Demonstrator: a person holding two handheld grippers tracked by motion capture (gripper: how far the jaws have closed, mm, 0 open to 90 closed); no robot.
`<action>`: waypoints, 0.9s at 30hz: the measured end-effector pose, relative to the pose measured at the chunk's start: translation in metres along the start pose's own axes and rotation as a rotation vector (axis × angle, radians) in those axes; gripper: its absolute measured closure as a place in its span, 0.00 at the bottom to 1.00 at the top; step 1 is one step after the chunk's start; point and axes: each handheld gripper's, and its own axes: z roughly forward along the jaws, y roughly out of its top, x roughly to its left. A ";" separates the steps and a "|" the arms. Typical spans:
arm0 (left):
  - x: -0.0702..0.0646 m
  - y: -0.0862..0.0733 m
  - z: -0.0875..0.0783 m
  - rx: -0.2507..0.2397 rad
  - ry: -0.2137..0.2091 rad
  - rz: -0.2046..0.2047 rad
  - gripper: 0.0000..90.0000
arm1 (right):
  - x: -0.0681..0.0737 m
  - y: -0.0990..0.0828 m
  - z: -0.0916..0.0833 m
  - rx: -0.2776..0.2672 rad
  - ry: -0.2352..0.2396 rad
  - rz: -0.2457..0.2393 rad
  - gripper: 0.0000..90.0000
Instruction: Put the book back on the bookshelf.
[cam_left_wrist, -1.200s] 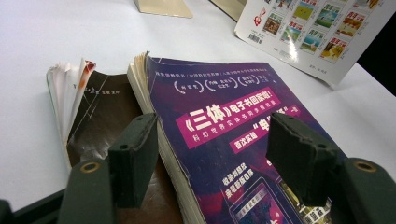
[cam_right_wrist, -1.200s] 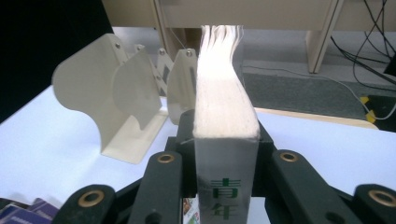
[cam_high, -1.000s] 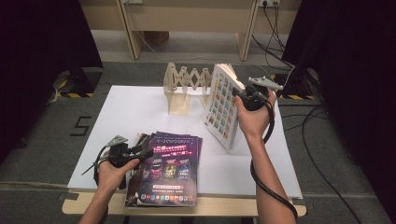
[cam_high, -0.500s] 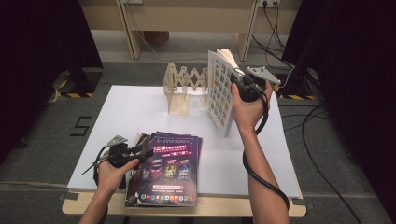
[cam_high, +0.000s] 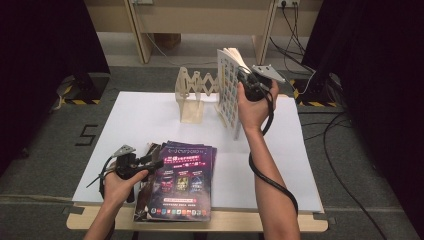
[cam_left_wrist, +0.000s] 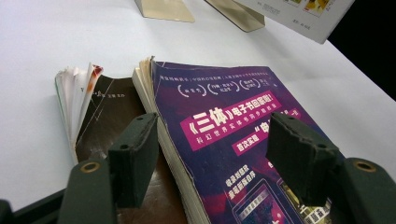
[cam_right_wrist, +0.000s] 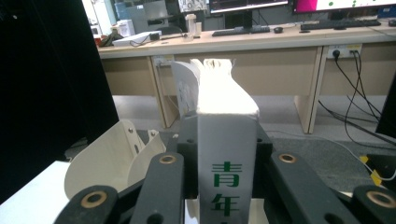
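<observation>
My right gripper (cam_high: 244, 83) is shut on the spine of a white book (cam_high: 227, 86) with a grid of coloured pictures on its cover. It holds the book upright above the back of the table, just right of a wooden zigzag rack (cam_high: 192, 92). In the right gripper view the book's spine (cam_right_wrist: 224, 140) with green characters sits clamped between the jaws of the right gripper (cam_right_wrist: 223, 156), pages fanning at the top. My left gripper (cam_high: 154, 163) stands open at the left edge of a purple book (cam_high: 184, 180). The left gripper (cam_left_wrist: 214, 140) straddles that purple book (cam_left_wrist: 224, 126).
The purple book tops a small stack near the front edge of the white table (cam_high: 145, 117); a dark book (cam_left_wrist: 105, 109) lies under it to the left. The rack's curved dividers (cam_right_wrist: 107, 158) stand close left of the held book. Desks and cables lie beyond the table.
The right hand has carried the white book up and away from me, slightly left toward the rack. The left gripper has kept still.
</observation>
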 end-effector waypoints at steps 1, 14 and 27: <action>0.000 0.000 0.000 0.000 0.000 0.001 0.37 | 0.001 0.000 0.003 -0.007 -0.002 -0.008 0.83; 0.001 0.000 0.000 -0.005 0.000 -0.003 0.37 | 0.013 -0.019 0.021 -0.025 -0.005 -0.038 0.83; 0.001 -0.001 0.001 0.001 0.002 0.001 0.37 | 0.007 -0.044 0.006 -0.021 -0.014 -0.093 0.81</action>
